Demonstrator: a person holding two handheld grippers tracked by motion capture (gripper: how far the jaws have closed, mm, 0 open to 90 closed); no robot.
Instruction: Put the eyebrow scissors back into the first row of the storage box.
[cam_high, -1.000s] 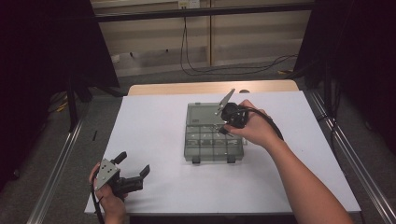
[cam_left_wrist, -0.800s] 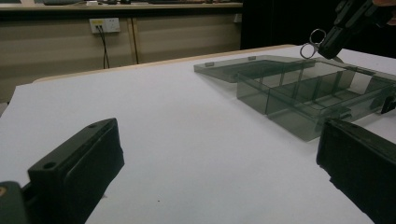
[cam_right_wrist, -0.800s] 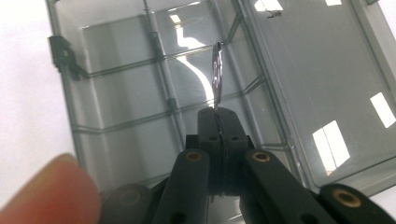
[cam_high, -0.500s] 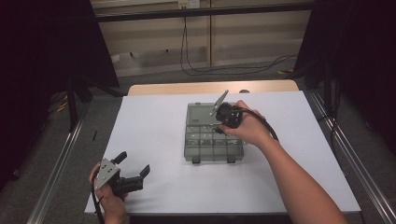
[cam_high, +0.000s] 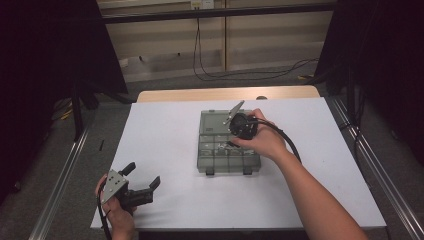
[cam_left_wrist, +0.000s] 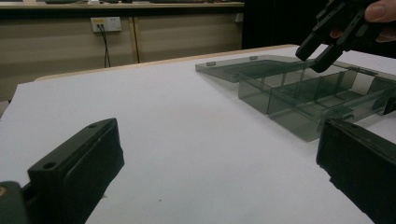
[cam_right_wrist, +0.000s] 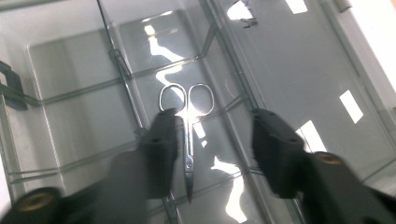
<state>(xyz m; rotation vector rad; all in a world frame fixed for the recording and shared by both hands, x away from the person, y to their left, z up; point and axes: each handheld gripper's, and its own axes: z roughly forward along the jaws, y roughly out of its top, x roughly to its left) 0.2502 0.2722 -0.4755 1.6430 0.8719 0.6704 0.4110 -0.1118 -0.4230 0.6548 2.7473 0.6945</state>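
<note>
Pale wall panels (cam_high: 210, 45) run across the top of the frame, cables (cam_high: 235, 75) hanging down them. Black curtains (cam_high: 50, 60) darken both upper corners. Grey floor (cam_high: 165, 85) lies behind the white worktop (cam_high: 165, 145).

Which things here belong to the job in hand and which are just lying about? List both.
Job in hand:
- small scissors, lying in a compartment
- clear compartment box, lid open
- right gripper, jaws just opened, either side of the scissors, not pressing

Lying about:
- left gripper, open, idle at the table's near edge
- wall socket
- floor cables

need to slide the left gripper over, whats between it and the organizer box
Nothing: in the left gripper view, bare white table runs from the left gripper to the organizer box.
</note>
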